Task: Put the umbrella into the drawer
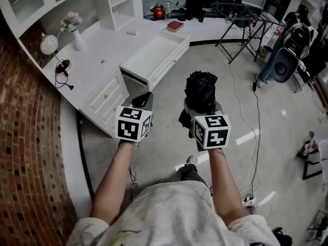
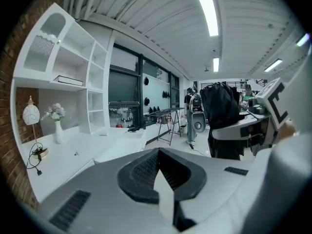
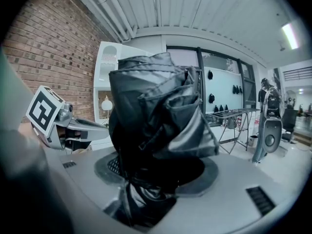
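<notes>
Right gripper clamped on folded black umbrella; bundle stood upright above jaws, over floor, apart from open white drawer. Left gripper closed, empty. Umbrella judged light. Loose fabric looked soft and slippery, so hold best kept low on firm core.

Bare floor leads up to an open drawer jutting from a white worktop.
The floor ahead of the person lies free right up to the drawer, whose top is uncovered. On the worktop to its left stand a vase and a lamp. Shelves rise behind. At the right, a cable trails along the floor.
</notes>
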